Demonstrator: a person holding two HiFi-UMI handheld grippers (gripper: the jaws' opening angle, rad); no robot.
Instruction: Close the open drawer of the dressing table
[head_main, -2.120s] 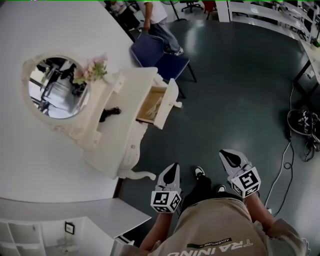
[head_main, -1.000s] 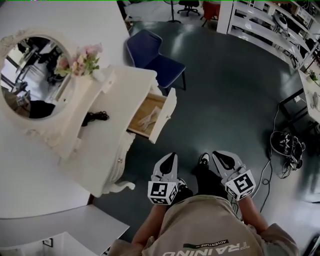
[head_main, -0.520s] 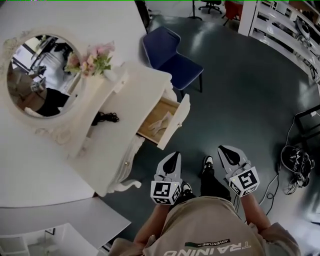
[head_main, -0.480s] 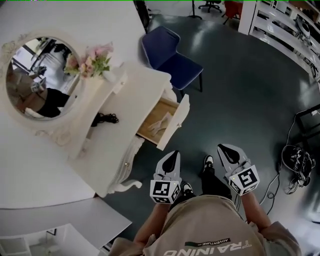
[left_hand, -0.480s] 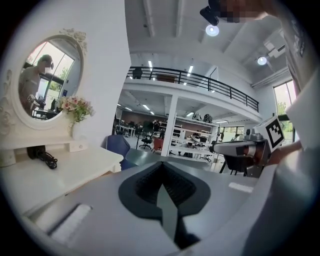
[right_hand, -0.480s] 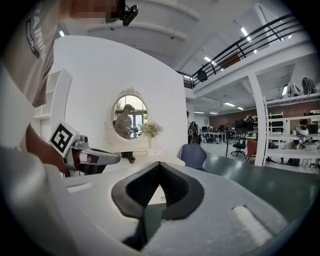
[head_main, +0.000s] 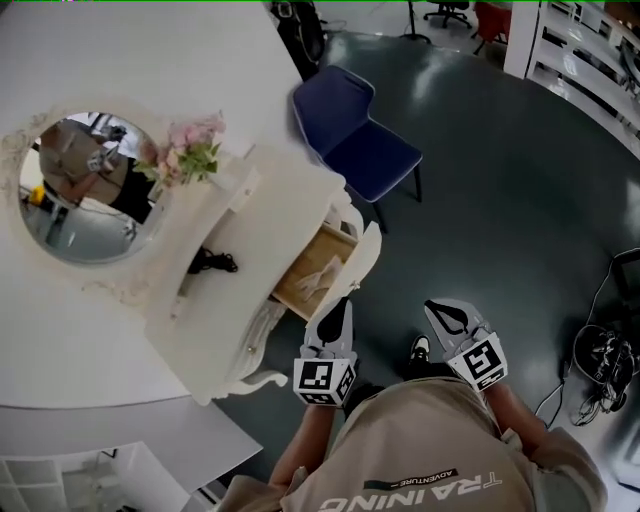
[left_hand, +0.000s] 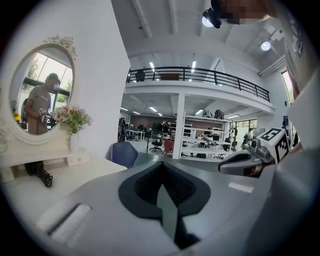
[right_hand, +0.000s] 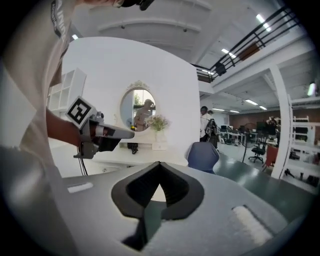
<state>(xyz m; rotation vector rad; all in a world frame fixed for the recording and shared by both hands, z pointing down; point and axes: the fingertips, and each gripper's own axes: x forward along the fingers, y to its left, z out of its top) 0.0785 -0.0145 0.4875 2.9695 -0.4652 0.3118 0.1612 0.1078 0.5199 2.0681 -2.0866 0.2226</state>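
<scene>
In the head view the cream dressing table (head_main: 235, 300) stands against a white wall, with an oval mirror (head_main: 85, 190) at its back and a bunch of pink flowers (head_main: 185, 150) beside the mirror. A small black object (head_main: 212, 262) lies on the table top. The drawer (head_main: 318, 268) on the table's front side stands pulled out, its pale front panel turned toward the dark floor (head_main: 500, 180); something pale lies inside, too small to tell. A blue chair (head_main: 360, 140) stands near the table's far end. The left gripper (head_main: 336, 308) points up at the near corner of the drawer front and sits just beside it; whether it touches cannot be told. The right gripper (head_main: 445, 315) is held apart over the floor, well clear of the drawer. A shoe (head_main: 420, 350) shows between the two grippers, and a heap of cables (head_main: 600, 360) lies at the right edge.

In the left gripper view the fingers (left_hand: 100, 210) meet at their tips with nothing between them. Beyond them lie the table top (left_hand: 75, 175), the mirror (left_hand: 42, 92), the flowers (left_hand: 72, 120), the black object (left_hand: 39, 172) and the chair (left_hand: 124, 152). The right gripper (left_hand: 240, 162) shows at the right.

In the right gripper view the fingers (right_hand: 225, 215) are likewise closed together and empty. The left gripper (right_hand: 131, 131) reaches in from the left, in front of the mirror (right_hand: 137, 107) and flowers (right_hand: 157, 122). The chair (right_hand: 202, 155) stands to the right.
</scene>
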